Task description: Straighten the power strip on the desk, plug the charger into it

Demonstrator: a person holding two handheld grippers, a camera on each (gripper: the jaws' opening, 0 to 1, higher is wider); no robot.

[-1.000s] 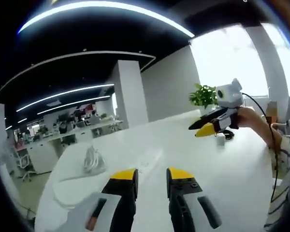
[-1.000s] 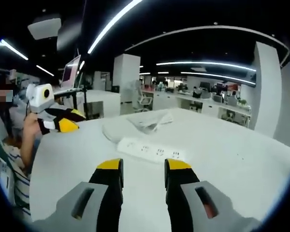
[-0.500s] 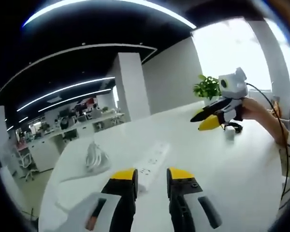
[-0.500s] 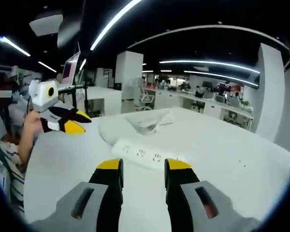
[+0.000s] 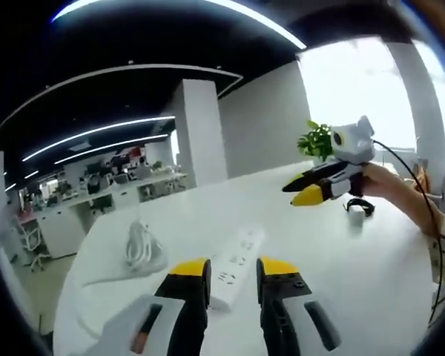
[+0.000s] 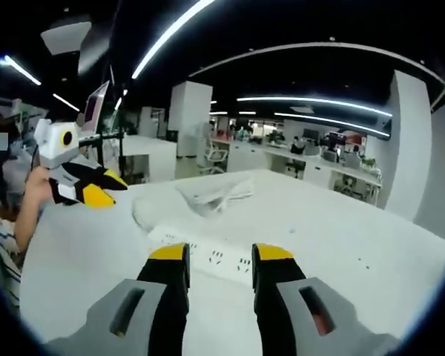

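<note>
The power strip (image 5: 236, 263) is white with dark socket holes, lying on a white bench (image 5: 371, 274). The coiled cable (image 5: 139, 245) to its left is white too. Both grippers' jaws are black with yellow tips. A far plant (image 5: 317, 141) is green.

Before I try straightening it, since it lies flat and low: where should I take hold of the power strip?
Probably the near end of the power strip, jaws straddling its narrow width from above. It is a long, flat white bar on the desk, and that end sits just ahead of the open left gripper.
</note>
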